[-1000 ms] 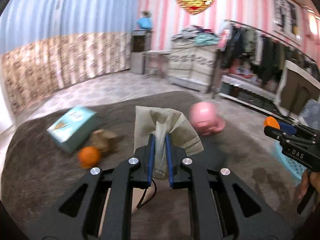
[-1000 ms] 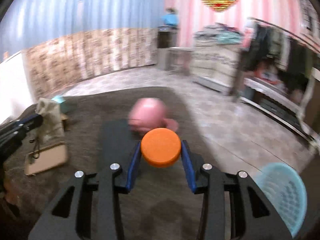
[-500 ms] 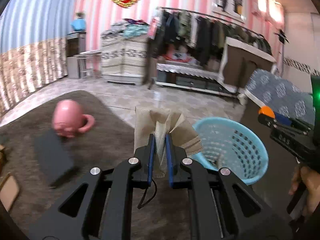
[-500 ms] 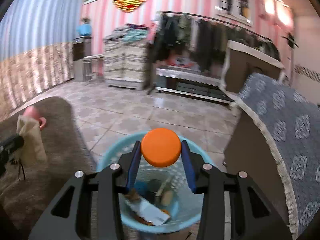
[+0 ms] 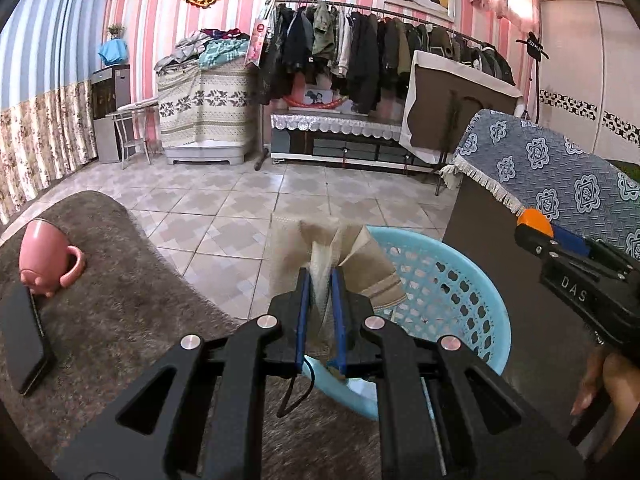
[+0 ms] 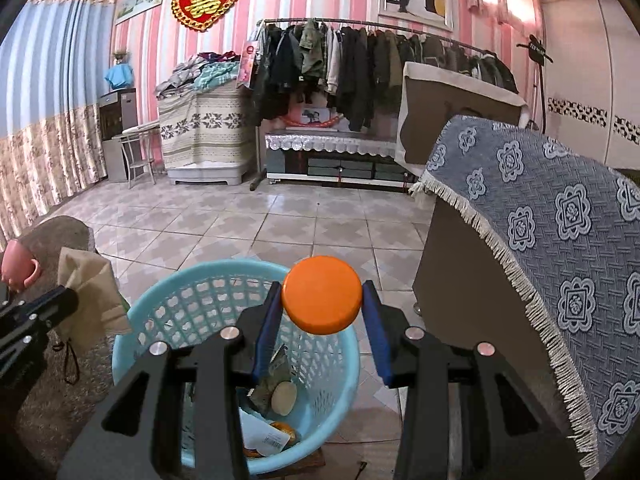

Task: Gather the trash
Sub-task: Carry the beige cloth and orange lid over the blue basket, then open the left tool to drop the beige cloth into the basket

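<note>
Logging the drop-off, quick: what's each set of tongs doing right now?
Left tongs: closed on a beige paper bag, beside the blue basket.
Right tongs: closed on an orange cap, above the basket.

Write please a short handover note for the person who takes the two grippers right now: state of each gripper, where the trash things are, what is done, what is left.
Left gripper: shut on the beige paper bag, at the near rim of the blue basket.
Right gripper: shut on the orange cap, over the basket.
Done: both pieces are at the basket; some trash lies inside.
Left: open the fingers and drop both in. The pink mug and black phone on the rug are likely not trash.
</note>
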The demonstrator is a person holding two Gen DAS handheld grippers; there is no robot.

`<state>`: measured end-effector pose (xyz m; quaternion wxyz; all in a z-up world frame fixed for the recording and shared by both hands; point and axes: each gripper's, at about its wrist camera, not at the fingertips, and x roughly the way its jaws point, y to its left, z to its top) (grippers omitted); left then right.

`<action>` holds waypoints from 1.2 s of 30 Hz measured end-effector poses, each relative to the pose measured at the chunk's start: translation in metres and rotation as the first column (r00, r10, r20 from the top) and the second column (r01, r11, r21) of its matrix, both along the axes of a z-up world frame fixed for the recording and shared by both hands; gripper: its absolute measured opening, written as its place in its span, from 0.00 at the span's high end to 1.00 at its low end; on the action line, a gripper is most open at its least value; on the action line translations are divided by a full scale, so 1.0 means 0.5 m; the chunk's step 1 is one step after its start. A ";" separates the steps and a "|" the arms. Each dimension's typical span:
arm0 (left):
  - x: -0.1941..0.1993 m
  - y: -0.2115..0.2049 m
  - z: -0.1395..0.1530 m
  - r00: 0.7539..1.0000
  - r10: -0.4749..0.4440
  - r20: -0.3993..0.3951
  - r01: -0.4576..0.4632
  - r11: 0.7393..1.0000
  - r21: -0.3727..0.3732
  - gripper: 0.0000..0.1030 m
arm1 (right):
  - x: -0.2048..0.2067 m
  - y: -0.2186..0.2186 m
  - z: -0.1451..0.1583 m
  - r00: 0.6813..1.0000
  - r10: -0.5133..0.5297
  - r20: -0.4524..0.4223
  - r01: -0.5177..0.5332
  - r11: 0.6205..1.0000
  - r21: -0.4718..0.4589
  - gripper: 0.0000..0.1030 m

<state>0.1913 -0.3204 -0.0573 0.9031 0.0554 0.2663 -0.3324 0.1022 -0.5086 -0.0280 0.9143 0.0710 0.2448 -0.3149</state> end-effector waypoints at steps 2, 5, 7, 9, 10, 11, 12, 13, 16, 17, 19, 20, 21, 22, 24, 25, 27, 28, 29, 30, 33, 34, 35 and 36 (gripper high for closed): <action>0.000 -0.007 0.001 1.000 -0.009 0.005 0.009 1.000 0.006 0.91 | 0.002 0.001 -0.006 1.000 0.002 -0.004 -0.002 1.000 0.007 0.61; -0.003 -0.009 0.001 1.000 -0.018 0.013 0.018 1.000 0.007 0.90 | 0.001 -0.003 -0.012 1.000 0.002 0.000 -0.002 1.000 0.012 0.61; -0.004 -0.007 -0.007 1.000 -0.021 0.015 0.021 1.000 0.011 0.90 | -0.001 -0.002 -0.015 1.000 -0.001 0.002 0.001 1.000 0.013 0.61; 0.005 -0.005 -0.017 1.000 -0.021 -0.007 0.021 1.000 0.006 0.90 | -0.001 -0.001 -0.014 1.000 -0.001 -0.001 0.001 1.000 0.011 0.61; 0.008 -0.004 -0.020 1.000 -0.023 -0.016 0.023 1.000 0.002 0.90 | -0.001 -0.002 -0.015 1.000 0.000 -0.003 0.000 1.000 0.010 0.61; 0.012 -0.003 -0.022 1.000 -0.023 -0.022 0.023 1.000 0.000 0.91 | 0.000 -0.002 -0.016 1.000 -0.001 -0.004 0.001 1.000 0.009 0.61; 0.013 -0.005 -0.023 0.999 -0.024 -0.024 0.024 1.000 0.000 0.90 | 0.000 0.000 -0.017 1.000 -0.001 -0.004 0.001 1.000 0.009 0.61; 0.016 -0.009 -0.025 0.999 -0.031 -0.026 0.031 1.000 -0.001 0.91 | 0.000 0.000 -0.016 1.000 -0.001 -0.004 0.001 1.000 0.010 0.61; 0.019 -0.019 -0.028 0.999 -0.046 -0.019 0.046 0.999 0.010 0.90 | 0.000 0.002 -0.019 1.000 -0.001 -0.001 0.001 1.000 0.020 0.61; 0.020 -0.022 -0.029 0.998 -0.053 -0.024 0.053 0.999 0.009 0.90 | 0.001 0.001 -0.021 1.000 0.001 -0.001 -0.001 1.000 0.023 0.61; 0.025 -0.033 -0.034 0.996 -0.083 -0.045 0.083 0.997 0.000 0.90 | 0.003 0.000 -0.026 1.000 0.005 -0.002 -0.005 0.999 0.032 0.61; 0.026 -0.040 -0.036 0.994 -0.094 -0.049 0.095 0.995 0.007 0.90 | 0.003 0.000 -0.028 1.000 0.006 -0.002 -0.006 0.999 0.036 0.61; 0.026 -0.049 -0.038 0.994 -0.099 -0.042 0.100 0.995 0.021 0.89 | 0.003 0.002 -0.028 1.000 0.006 -0.003 -0.006 0.999 0.036 0.61; 0.025 -0.055 -0.039 0.994 -0.101 -0.037 0.102 0.994 0.030 0.84 | 0.003 0.001 -0.028 1.000 0.004 -0.002 -0.004 0.999 0.035 0.61; 0.024 -0.058 -0.044 0.994 -0.102 -0.040 0.103 0.994 0.036 0.66 | 0.002 -0.001 -0.029 1.000 0.001 0.001 -0.001 0.999 0.038 0.61; 0.024 -0.058 -0.045 0.994 -0.101 -0.043 0.102 0.994 0.029 0.55 | 0.001 -0.003 -0.032 1.000 -0.004 0.002 0.004 0.999 0.042 0.61; 0.025 -0.054 -0.045 0.993 -0.103 -0.050 0.104 0.994 0.019 0.51 | 0.003 -0.009 -0.037 1.000 -0.006 0.003 0.006 0.999 0.052 0.61; 0.026 -0.052 -0.046 0.992 -0.109 -0.057 0.109 0.994 0.014 0.49 | 0.003 -0.008 -0.038 1.000 -0.005 0.003 0.005 0.998 0.055 0.61; 0.027 -0.048 -0.046 0.993 -0.103 -0.059 0.104 0.995 0.008 0.48 | 0.005 -0.006 -0.040 1.000 -0.003 0.001 0.003 0.999 0.055 0.61; 0.027 -0.046 -0.046 0.994 -0.093 -0.057 0.093 0.996 0.007 0.42 | 0.006 -0.003 -0.042 1.000 0.000 -0.001 0.000 0.999 0.051 0.61; 0.029 -0.026 -0.046 0.999 -0.024 -0.031 0.024 1.000 0.007 0.27 | 0.008 0.000 -0.044 1.000 0.005 -0.003 -0.005 0.999 0.048 0.61; 0.029 -0.020 -0.045 1.000 -0.007 -0.020 0.007 1.000 0.010 0.25 | 0.008 0.000 -0.044 1.000 0.005 -0.002 -0.005 0.999 0.051 0.61; 0.029 -0.011 -0.043 1.000 0.020 -0.001 -0.020 1.000 0.014 0.23 | 0.009 0.002 -0.045 1.000 0.007 -0.001 -0.007 0.999 0.053 0.61; 0.029 -0.003 -0.041 0.999 0.037 0.012 -0.037 0.999 0.016 0.19 | 0.010 0.005 -0.046 1.000 0.010 -0.001 -0.010 0.999 0.053 0.61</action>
